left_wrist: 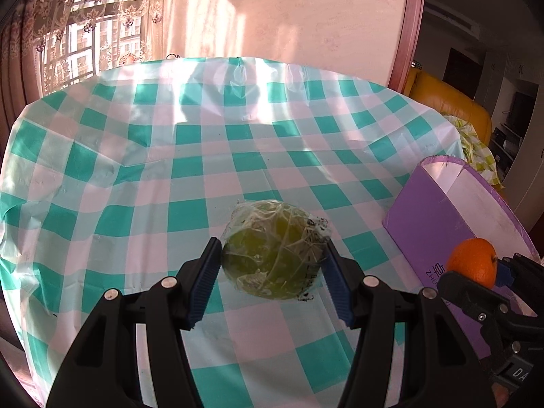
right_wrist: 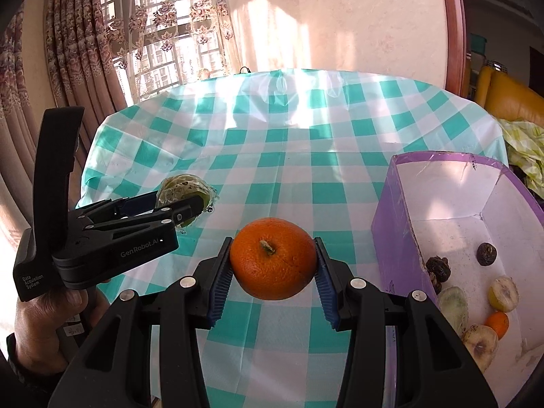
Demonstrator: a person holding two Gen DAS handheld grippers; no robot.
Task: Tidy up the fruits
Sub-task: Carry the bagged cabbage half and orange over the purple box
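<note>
Holding mixed fruits (right_wrist: 489, 309): purple box (right_wrist: 394, 210)

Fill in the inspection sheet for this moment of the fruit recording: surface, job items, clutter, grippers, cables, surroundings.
Surface: table under a teal and white checked cloth, wrinkled, with sun patches.
Job's things: orange held between the right pads; plastic-wrapped green fruit between the left pads, whether lifted cannot be told; purple box, open, white inside, holding several fruits, among them a small orange and dark round ones.
Clutter: nothing seen on the cloth.
Grippers: left gripper closed on the wrapped fruit; right gripper closed on the orange.
Cables: nothing seen.
Surroundings: window with lace curtain, pink wall, yellow sofa, green checked fabric.
</note>
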